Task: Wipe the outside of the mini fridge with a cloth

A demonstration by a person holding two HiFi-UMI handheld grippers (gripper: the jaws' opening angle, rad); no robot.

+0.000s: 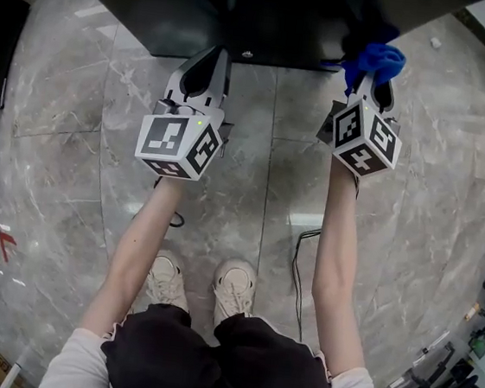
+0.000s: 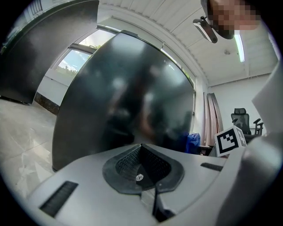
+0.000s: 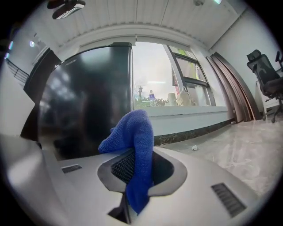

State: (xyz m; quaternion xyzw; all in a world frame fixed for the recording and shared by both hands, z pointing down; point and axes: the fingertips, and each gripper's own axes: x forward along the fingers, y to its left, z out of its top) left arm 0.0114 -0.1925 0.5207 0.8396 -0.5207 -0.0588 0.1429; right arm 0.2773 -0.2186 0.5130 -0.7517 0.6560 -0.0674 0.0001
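The black mini fridge [image 1: 246, 11] stands on the floor in front of the person; its glossy door fills the left gripper view [image 2: 128, 97] and shows at the left of the right gripper view [image 3: 84, 110]. My right gripper [image 1: 370, 82] is shut on a blue cloth [image 1: 375, 63], which bunches up out of the jaws [image 3: 137, 145] close to the fridge's right front corner. My left gripper [image 1: 206, 72] is shut with nothing in it and points at the fridge front. The blue cloth [image 2: 192, 143] also shows at the right of the left gripper view.
Grey marble floor tiles [image 1: 74, 144] lie all round. A cable [image 1: 300, 265] and a white box [image 1: 306, 220] lie on the floor by the person's feet. A window sill with bottles [image 3: 177, 99] and an office chair [image 3: 265, 70] are to the right.
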